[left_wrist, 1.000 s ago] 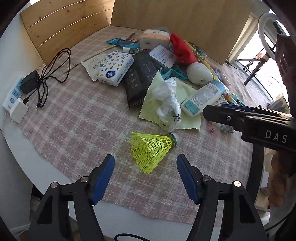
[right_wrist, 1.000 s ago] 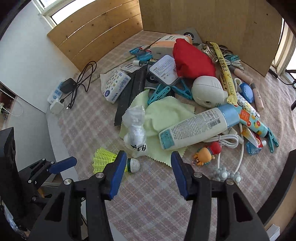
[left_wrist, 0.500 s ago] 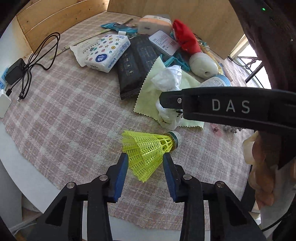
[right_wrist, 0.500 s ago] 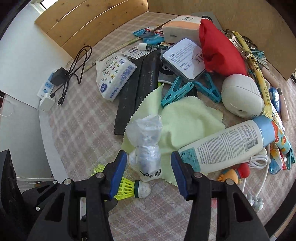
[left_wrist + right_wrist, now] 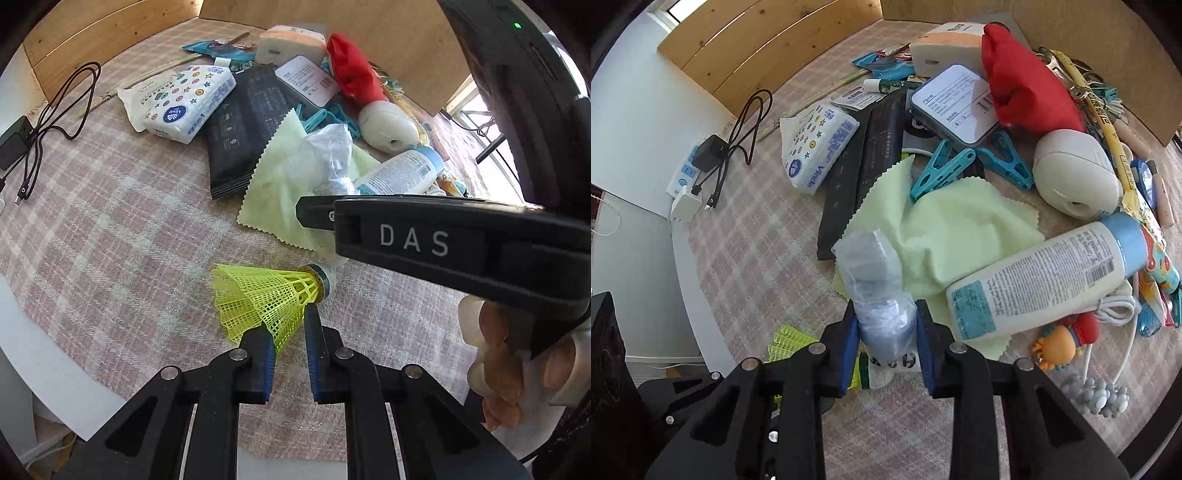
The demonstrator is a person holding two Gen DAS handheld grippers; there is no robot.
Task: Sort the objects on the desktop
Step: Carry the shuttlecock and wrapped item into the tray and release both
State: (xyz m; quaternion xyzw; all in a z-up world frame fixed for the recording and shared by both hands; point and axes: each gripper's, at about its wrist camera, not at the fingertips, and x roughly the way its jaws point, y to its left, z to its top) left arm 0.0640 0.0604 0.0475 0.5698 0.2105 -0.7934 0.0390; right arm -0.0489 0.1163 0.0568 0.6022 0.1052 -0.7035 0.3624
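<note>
Left wrist view: left gripper clamped on yellow shuttlecock, just beside green cloth. Right gripper pinching plastic-wrapped bundle at green cloth's near edge.

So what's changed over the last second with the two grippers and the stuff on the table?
The left gripper closed from wide open onto the yellow shuttlecock skirt. The right gripper moved forward and closed on the plastic-wrapped bundle. The green cloth, lotion bottle and remaining clutter stayed put.
</note>
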